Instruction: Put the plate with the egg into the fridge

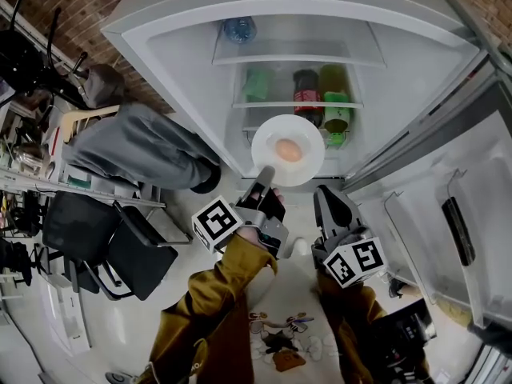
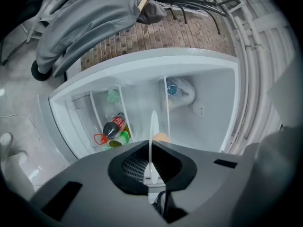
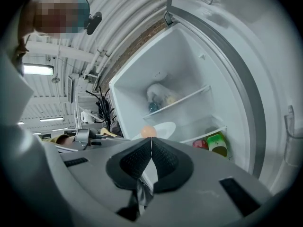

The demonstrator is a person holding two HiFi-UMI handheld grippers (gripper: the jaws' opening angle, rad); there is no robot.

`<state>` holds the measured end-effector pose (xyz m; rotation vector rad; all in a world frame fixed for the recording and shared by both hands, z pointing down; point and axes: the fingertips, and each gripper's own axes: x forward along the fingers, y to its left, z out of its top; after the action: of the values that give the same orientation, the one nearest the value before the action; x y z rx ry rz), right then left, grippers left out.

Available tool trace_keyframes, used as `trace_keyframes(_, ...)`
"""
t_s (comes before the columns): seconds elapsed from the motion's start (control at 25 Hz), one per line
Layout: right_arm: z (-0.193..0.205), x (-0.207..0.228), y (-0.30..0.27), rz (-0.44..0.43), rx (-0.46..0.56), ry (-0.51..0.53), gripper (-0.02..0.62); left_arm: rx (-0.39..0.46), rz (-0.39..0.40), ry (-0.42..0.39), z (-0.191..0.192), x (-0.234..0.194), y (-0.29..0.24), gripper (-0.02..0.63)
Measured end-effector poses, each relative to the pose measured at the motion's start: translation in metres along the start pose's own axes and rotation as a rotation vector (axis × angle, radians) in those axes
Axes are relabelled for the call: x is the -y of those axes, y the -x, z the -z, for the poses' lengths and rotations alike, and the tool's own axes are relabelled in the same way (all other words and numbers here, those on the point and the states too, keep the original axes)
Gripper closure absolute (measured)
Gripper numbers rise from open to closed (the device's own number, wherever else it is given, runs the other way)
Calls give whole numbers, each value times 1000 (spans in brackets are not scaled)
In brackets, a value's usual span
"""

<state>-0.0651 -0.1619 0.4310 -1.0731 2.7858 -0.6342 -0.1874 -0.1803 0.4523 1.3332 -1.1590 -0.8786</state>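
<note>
A white plate (image 1: 298, 134) with a brown egg (image 1: 289, 150) on it hangs in front of the open fridge (image 1: 172, 42), at the level of its lower shelves. My left gripper (image 1: 266, 176) is shut on the plate's near rim. In the left gripper view the plate (image 2: 153, 126) stands edge-on between the pads of the left gripper (image 2: 151, 148), with the egg (image 2: 162, 137) just beside it. My right gripper (image 1: 323, 194) floats to the right of the plate, shut and holding nothing. The right gripper view shows the right gripper (image 3: 151, 144) with its pads together, and the plate (image 3: 163, 128) and egg (image 3: 148, 131) beyond them.
Inside the fridge are a water bottle (image 1: 238, 29) on the top shelf and, lower down, a cola bottle (image 1: 306, 91) and green bottles (image 1: 335, 96). The fridge door (image 1: 448, 214) stands open at the right. A grey jacket (image 1: 144, 146) and a black chair (image 1: 104, 246) are at the left.
</note>
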Motion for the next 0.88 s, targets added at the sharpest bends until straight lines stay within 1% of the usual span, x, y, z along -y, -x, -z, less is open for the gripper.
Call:
trace_keyframes(0.12, -10, -1, -1, -2, 14, 12, 588, -17, -20, -1, 2, 1, -4, 588)
trace_keyframes(0.4, -28, 7, -1, 22, 42, 38, 588, -22, -9, -33, -3, 16, -14, 588)
trace_keyframes(0.68, -39, 12, -6, 39, 50, 66, 588, -31, 3, -32, -4, 26, -23, 588)
trace_keyframes(0.8, -48, 13, -7, 45, 61, 82, 588, -36, 20, -19, -3, 33, -26, 588)
trace_keyframes(0.88, -52, 13, -7, 48, 64, 88, 588, -42, 11, -19, -2, 33, -28, 588)
